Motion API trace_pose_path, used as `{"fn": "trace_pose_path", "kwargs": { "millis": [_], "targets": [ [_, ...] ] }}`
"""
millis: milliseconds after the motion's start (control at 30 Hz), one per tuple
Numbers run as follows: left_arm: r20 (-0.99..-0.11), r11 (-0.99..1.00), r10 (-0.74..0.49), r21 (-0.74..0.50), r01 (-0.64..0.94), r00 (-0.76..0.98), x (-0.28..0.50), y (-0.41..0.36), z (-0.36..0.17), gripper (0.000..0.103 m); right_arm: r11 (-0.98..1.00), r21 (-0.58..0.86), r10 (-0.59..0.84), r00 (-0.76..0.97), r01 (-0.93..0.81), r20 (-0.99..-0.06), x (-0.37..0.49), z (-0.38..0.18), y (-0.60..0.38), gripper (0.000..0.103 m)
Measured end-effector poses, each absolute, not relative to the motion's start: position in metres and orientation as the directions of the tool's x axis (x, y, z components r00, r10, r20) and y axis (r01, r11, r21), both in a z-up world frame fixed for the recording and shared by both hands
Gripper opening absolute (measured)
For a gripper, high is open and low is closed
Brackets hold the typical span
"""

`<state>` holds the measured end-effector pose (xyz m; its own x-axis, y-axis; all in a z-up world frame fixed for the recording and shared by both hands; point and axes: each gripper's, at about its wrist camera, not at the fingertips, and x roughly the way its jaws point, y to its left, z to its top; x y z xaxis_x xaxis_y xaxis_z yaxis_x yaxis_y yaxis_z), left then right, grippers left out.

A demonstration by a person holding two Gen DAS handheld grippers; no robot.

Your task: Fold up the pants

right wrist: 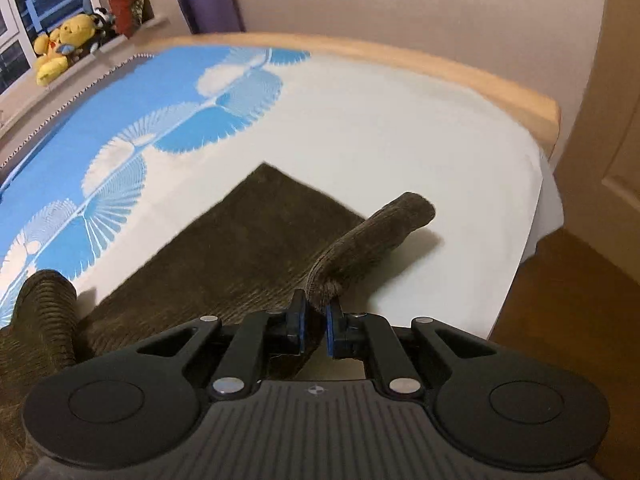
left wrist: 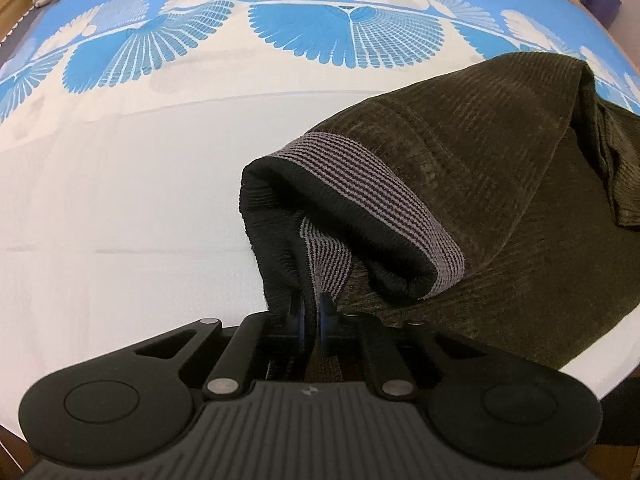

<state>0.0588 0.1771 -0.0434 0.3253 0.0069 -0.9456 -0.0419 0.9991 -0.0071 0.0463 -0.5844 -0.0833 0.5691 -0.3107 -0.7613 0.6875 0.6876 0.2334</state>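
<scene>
Dark olive corduroy pants [left wrist: 500, 184] lie on a bed, with a grey-and-black striped elastic waistband [left wrist: 384, 196] turned outward. My left gripper [left wrist: 314, 312] is shut on the waistband's black inner edge and holds it lifted off the sheet. In the right wrist view the pants [right wrist: 224, 248] spread flat ahead. My right gripper [right wrist: 316, 312] is shut on a raised fold of the corduroy [right wrist: 368, 244], which rolls up and to the right. Another bunched part of the fabric [right wrist: 44, 312] sits at the lower left.
The bed sheet [left wrist: 120, 200] is white with a blue fan pattern [right wrist: 80, 128] on its far side. A wooden bed frame edge [right wrist: 440, 68] runs along the far side. Stuffed toys [right wrist: 60, 48] sit on a sill. A wooden floor [right wrist: 580, 320] lies to the right.
</scene>
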Motion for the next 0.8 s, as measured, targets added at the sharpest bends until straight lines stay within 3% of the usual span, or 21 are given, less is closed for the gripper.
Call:
{"fn": "trace_pose_path", "kwargs": {
  "millis": [200, 367, 433, 500, 633, 733, 800],
  "targets": [
    [-0.956, 0.998, 0.024, 0.006, -0.060, 0.293, 0.048, 0.187, -0.042, 0.007, 0.624, 0.096, -0.297, 0.348, 0.776, -0.889, 0.053, -0.104, -0.604, 0.008],
    [-0.960, 0.999, 0.037, 0.036, -0.010, 0.279, 0.044, 0.181, -0.040, 0.012, 0.660, 0.048, -0.287, 0.311, 0.750, -0.906, 0.065, -0.109, -0.597, 0.013],
    [-0.949, 0.999, 0.032, 0.028, -0.016, 0.314, 0.044, 0.182, -0.032, 0.017, 0.684, 0.027, -0.326, 0.338, 0.729, -0.883, 0.065, -0.100, -0.592, 0.017],
    [-0.933, 0.999, 0.018, 0.006, -0.035, 0.359, 0.043, 0.184, -0.022, 0.030, 0.710, -0.018, -0.385, 0.366, 0.704, -0.847, 0.068, -0.088, -0.583, 0.025],
    [-0.903, 0.999, 0.023, 0.001, -0.052, 0.429, 0.044, 0.182, -0.004, 0.032, 0.753, -0.129, -0.515, 0.457, 0.645, -0.725, 0.071, -0.063, -0.561, 0.029],
    [-0.893, 0.999, -0.023, -0.035, -0.018, 0.449, 0.049, 0.171, 0.003, 0.033, 0.823, -0.116, -0.497, 0.606, 0.555, -0.621, 0.072, -0.043, -0.541, 0.029],
    [-0.891, 0.998, -0.059, -0.055, 0.022, 0.449, 0.052, 0.162, 0.003, 0.039, 0.895, -0.109, -0.418, 0.730, 0.432, -0.541, 0.072, -0.032, -0.520, 0.032]
  ]
}}
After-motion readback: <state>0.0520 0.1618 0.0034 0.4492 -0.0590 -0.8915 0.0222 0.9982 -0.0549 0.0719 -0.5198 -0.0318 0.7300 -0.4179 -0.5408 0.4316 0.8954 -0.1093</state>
